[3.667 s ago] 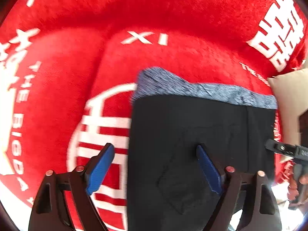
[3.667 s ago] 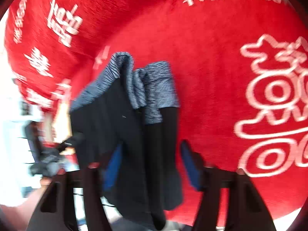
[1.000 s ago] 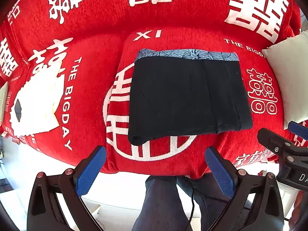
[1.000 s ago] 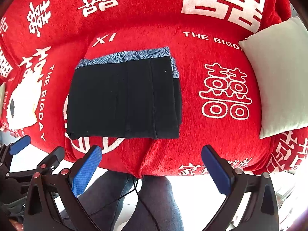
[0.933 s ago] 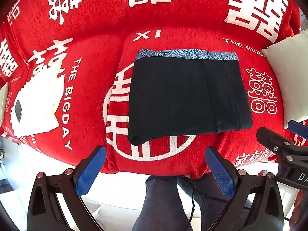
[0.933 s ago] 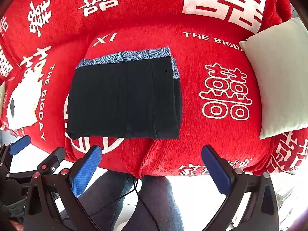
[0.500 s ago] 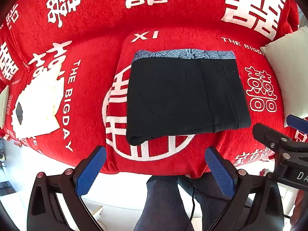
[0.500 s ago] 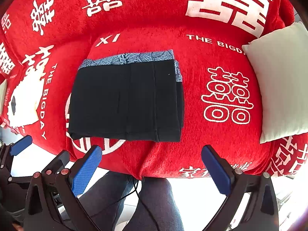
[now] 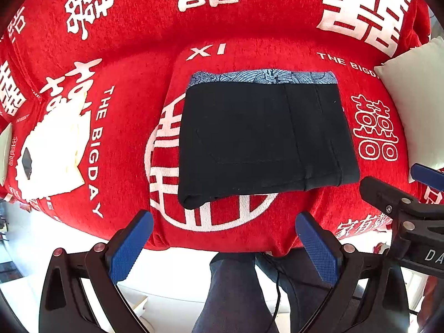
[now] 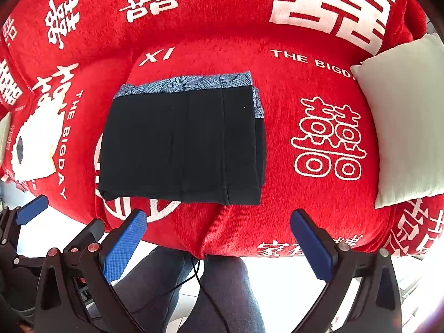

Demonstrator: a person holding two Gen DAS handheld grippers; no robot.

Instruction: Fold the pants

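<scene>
The black pants (image 9: 263,136) (image 10: 180,147) lie folded into a flat rectangle on the red sofa seat (image 9: 133,127) (image 10: 280,127), a blue patterned waistband strip showing along their far edge. My left gripper (image 9: 223,245) hangs open in front of the sofa's edge, held back from the pants with nothing between its blue pads. The right gripper (image 10: 219,245) is open too, likewise clear of the fabric. Each gripper shows at the side of the other's view.
A cream cushion (image 10: 405,122) (image 9: 416,97) leans at the right end of the sofa. White folded cloth (image 9: 52,149) (image 10: 34,149) lies at the left. A person's legs in dark jeans (image 9: 236,291) (image 10: 194,291) stand on the white floor just before the seat.
Earlier both grippers were down at the pants, the right one around a fold. Now both are drawn back and open, and the pants lie folded flat. Over the last second only a slight drift.
</scene>
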